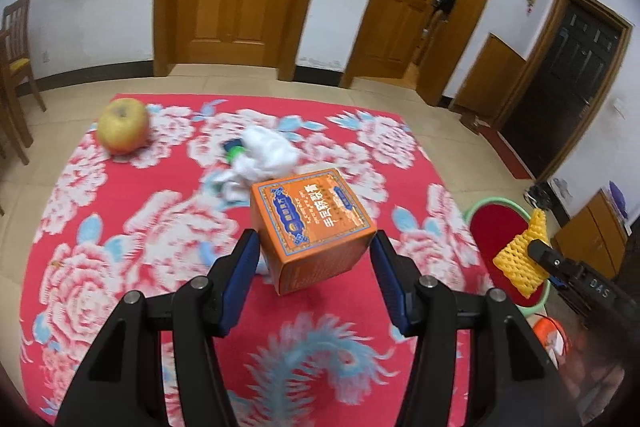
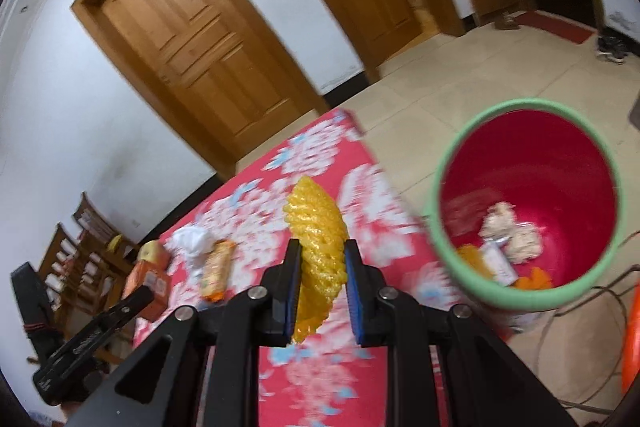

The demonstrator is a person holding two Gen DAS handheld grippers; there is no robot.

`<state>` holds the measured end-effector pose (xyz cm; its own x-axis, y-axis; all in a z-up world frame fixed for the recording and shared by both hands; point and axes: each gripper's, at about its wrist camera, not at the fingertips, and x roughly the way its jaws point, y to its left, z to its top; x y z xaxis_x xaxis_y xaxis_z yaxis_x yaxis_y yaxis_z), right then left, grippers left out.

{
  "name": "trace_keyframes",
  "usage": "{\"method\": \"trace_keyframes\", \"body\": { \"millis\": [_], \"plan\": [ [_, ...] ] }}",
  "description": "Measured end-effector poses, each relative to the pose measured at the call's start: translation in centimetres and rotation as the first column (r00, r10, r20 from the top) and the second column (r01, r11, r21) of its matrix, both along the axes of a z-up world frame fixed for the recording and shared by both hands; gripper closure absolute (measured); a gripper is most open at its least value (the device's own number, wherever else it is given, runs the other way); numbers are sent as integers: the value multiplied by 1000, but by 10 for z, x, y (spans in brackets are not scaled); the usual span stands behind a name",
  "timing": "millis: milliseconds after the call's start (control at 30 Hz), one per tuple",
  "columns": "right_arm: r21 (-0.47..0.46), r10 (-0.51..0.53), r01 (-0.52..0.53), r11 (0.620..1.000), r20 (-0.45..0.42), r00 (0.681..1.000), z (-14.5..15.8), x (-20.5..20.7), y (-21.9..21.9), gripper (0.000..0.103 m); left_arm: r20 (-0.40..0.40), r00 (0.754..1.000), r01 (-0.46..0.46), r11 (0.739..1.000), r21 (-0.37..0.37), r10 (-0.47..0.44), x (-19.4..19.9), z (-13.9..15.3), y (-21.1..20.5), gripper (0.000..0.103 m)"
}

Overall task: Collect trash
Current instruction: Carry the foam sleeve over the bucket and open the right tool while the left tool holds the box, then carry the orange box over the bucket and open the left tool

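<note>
My left gripper (image 1: 315,242) is shut on an orange printed carton (image 1: 312,219), its blue pads pressed on two opposite sides, above the red floral tablecloth (image 1: 120,227). My right gripper (image 2: 320,253) is shut on a yellow foam fruit net (image 2: 316,227), held above the table's right edge. To its right, on the floor, stands a red bucket with a green rim (image 2: 434,187), holding crumpled paper (image 2: 512,231) and orange scraps. In the left wrist view the net (image 1: 516,259) hangs in front of the bucket (image 1: 490,223).
An apple (image 1: 123,126) lies at the far left of the cloth. Mid-table are a crumpled white tissue (image 1: 264,155) and an orange snack packet (image 2: 216,271). Wooden chairs (image 1: 16,67) stand left of the table. An orange container (image 1: 550,337) and cables (image 2: 560,311) sit on the floor near the bucket.
</note>
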<state>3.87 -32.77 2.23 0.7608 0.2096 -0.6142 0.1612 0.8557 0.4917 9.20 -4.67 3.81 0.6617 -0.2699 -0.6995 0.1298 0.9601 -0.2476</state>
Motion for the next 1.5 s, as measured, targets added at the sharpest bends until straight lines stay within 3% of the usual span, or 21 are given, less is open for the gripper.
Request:
{"method": "trace_keyframes", "body": {
  "millis": [167,467,800,1067,1300,1500],
  "plan": [
    [-53,-80,79,995,-11,997,-4,-14,-39,80,-6,999,51,999,9,-51,-1,0,-41,46],
    [-96,-128,122,988,-59,990,-27,-15,-96,80,-23,993,115,993,38,-114,-5,-3,-104,46],
    [-77,-176,169,983,-98,979,-49,-14,-138,77,-48,987,155,987,52,-152,-1,-16,-150,46],
    [18,-196,198,980,-92,976,-59,-24,-163,60,-55,979,201,977,68,-197,1,-23,-176,46],
    [15,-209,212,977,-106,972,-59,-24,-169,48,-69,967,247,967,58,-243,10,-29,-198,46],
    [3,-235,236,972,-74,969,-49,-35,-174,48,-76,952,300,952,57,-295,15,-34,-220,46]
  ]
}}
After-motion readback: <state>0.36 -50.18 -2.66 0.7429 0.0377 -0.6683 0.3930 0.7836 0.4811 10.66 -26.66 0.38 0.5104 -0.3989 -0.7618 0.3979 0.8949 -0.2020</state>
